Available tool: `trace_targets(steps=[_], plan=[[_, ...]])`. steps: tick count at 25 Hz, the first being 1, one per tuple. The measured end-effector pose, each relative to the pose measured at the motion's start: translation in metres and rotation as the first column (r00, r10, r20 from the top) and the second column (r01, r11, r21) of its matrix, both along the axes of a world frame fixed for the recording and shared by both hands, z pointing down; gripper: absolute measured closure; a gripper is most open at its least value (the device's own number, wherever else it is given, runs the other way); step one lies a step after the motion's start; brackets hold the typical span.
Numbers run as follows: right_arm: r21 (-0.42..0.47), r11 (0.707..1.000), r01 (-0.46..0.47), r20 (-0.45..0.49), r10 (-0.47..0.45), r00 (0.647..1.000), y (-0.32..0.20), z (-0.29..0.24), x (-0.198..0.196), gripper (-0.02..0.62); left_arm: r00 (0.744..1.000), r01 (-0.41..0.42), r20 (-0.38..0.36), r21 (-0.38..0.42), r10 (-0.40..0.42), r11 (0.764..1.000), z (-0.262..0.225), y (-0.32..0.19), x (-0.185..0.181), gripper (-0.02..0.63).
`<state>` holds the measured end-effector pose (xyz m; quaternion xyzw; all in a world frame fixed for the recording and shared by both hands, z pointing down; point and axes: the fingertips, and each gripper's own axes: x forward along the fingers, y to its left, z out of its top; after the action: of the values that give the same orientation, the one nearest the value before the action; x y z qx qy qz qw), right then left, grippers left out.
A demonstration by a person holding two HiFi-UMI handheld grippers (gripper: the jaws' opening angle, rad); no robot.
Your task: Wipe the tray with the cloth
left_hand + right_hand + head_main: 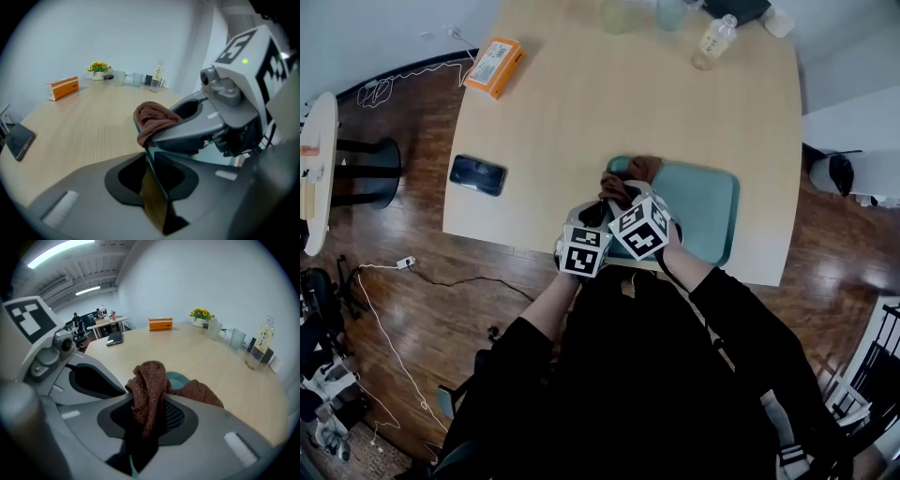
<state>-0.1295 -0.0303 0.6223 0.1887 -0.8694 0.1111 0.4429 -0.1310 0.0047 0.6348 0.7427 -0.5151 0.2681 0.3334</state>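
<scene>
The tray is set on the desk near its front edge, and its left rim is clamped between the closed jaws of the left gripper. The brown cloth is pinched in the right gripper and is bunched over the tray's left end, just beside the left gripper.

Pale wooden table on dark wood floor; white walls; ceiling strip lights.
</scene>
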Motion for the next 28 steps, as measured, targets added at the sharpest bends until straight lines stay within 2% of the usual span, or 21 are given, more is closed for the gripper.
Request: trace_targets(steps=[2,5,7,11,12,14,16,18,20,22,24,26,28], plan=[[0.043,0.999,-0.022,-0.026,0.023,0.999,0.000,0.001,0.015,0.485,1.000,-0.001,-0.004,-0.003,0.001,1.000,0.000,0.000,0.000,0.566],[0.085,0.984,-0.158,-0.052,0.163,0.985,-0.016,0.002,0.074,0.485,1.000,0.001,-0.008,-0.007,-0.001,1.000,0.001,0.001,0.000,0.566],[0.097,0.956,-0.277,-0.072,0.284,0.956,-0.029,0.003,0.134,0.485,1.000,0.005,0.001,-0.001,-0.005,1.000,0.001,0.002,-0.002,0.566],[0.107,0.875,-0.473,-0.114,0.483,0.868,-0.045,0.002,0.249,0.485,1.000,0.010,0.010,0.004,-0.010,1.000,-0.001,0.003,-0.001,0.566],[0.108,0.861,-0.498,-0.116,0.508,0.853,-0.046,0.000,0.266,0.485,1.000,0.010,0.007,0.001,-0.010,1.000,-0.001,0.003,-0.001,0.566],[0.109,0.850,-0.515,-0.111,0.525,0.844,-0.046,-0.002,0.280,0.485,1.000,0.009,0.000,-0.005,-0.009,1.000,-0.001,0.003,0.001,0.566],[0.107,0.853,-0.511,-0.106,0.521,0.847,-0.045,-0.001,0.275,0.485,1.000,0.008,-0.005,-0.007,-0.008,1.000,-0.001,0.001,0.004,0.566],[0.092,0.864,-0.495,-0.089,0.502,0.860,-0.042,0.000,0.248,0.485,1.000,0.007,-0.008,-0.007,-0.007,1.000,-0.001,0.000,0.005,0.568],[0.060,0.898,-0.437,-0.058,0.440,0.896,-0.031,0.000,0.197,0.485,1.000,0.007,-0.012,-0.010,-0.007,1.000,-0.001,0.000,0.004,0.568],[0.032,0.947,-0.318,-0.028,0.319,0.947,-0.010,0.000,0.132,0.485,1.000,0.008,-0.019,-0.018,-0.008,1.000,-0.001,0.000,0.003,0.568],[0.027,0.982,-0.187,-0.005,0.187,0.982,0.014,-0.002,0.070,0.485,0.999,0.007,-0.034,-0.026,-0.008,1.000,-0.002,0.000,0.004,0.569],[0.032,0.991,-0.128,0.001,0.128,0.992,0.029,-0.004,0.032,0.485,0.999,0.012,-0.050,-0.031,-0.014,0.999,-0.002,-0.002,0.003,0.571],[0.035,0.991,-0.130,-0.010,0.131,0.991,0.033,-0.003,0.019,0.491,0.998,0.022,-0.060,-0.037,-0.024,0.999,-0.001,-0.003,-0.001,0.578]])
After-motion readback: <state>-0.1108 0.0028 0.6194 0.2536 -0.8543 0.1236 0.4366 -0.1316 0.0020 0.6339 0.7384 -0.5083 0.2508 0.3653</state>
